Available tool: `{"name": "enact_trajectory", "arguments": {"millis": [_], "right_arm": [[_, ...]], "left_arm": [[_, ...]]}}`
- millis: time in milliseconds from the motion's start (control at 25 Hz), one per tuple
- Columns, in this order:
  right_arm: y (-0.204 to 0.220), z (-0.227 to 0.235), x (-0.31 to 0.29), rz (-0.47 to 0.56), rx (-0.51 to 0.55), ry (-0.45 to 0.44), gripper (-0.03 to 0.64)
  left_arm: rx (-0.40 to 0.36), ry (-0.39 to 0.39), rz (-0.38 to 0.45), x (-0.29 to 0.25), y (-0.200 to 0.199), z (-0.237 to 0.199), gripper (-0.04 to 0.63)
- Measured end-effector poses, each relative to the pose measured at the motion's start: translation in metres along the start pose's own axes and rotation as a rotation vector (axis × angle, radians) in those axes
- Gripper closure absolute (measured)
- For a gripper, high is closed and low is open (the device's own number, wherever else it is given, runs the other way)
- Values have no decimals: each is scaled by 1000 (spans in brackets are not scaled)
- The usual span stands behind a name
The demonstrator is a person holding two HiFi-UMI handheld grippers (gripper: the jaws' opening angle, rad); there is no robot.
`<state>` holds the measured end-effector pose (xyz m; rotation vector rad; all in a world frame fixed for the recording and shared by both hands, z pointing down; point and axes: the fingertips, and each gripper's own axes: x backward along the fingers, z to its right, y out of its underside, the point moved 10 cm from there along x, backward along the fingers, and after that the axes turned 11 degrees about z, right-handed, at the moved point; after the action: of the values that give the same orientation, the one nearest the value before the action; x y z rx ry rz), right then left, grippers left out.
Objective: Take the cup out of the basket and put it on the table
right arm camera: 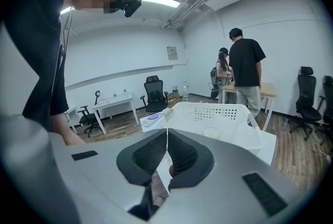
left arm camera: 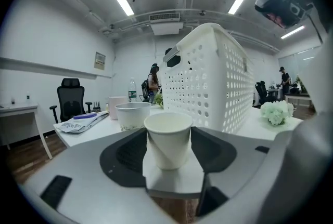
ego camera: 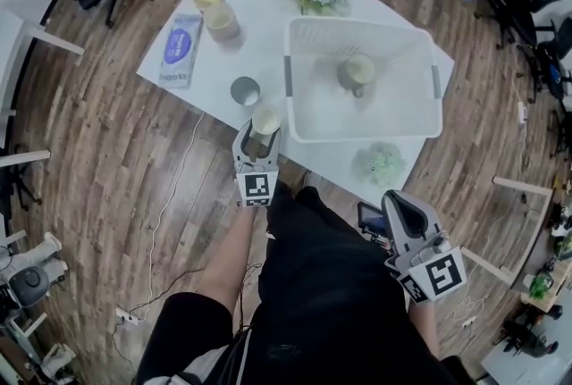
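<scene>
At the near edge of the counter (ego camera: 268, 12), a paper cup (left arm camera: 167, 137) stands upright between the jaws of the left hand-held gripper (ego camera: 259, 142), whose pads pinch it just under the rim. Just beyond it sits a second paper cup (ego camera: 244, 92), and beside that the white basket (ego camera: 420, 48) with a pale cup (ego camera: 359, 71) inside. Well back from the counter, the right hand-held gripper (ego camera: 399, 205) hangs with its jaws pressed together, empty

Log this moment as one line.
left tool: gripping paper cup at table edge | right tool: shut, empty | basket: second cup inside
</scene>
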<state>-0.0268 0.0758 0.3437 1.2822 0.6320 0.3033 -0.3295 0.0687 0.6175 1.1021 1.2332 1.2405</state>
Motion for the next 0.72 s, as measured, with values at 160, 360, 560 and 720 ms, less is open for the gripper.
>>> {"name": "enact_trajectory", "arguments": {"millis": [160,360,560,720], "right_arm": [[0,2,0,0,-8,5,591],[0,3,-2,9,-9,-1,591],[-1,8,-5,37,-16,-7,591],[-3,11,-7,74,-27,-11,591]], "left_arm": [[10,13,-10,2,1,-1,266],[9,30,-29,9,2,3,253],[4,14,-53,21,-2,5,253],[3,-15,-49,39,-25,3,257]]}}
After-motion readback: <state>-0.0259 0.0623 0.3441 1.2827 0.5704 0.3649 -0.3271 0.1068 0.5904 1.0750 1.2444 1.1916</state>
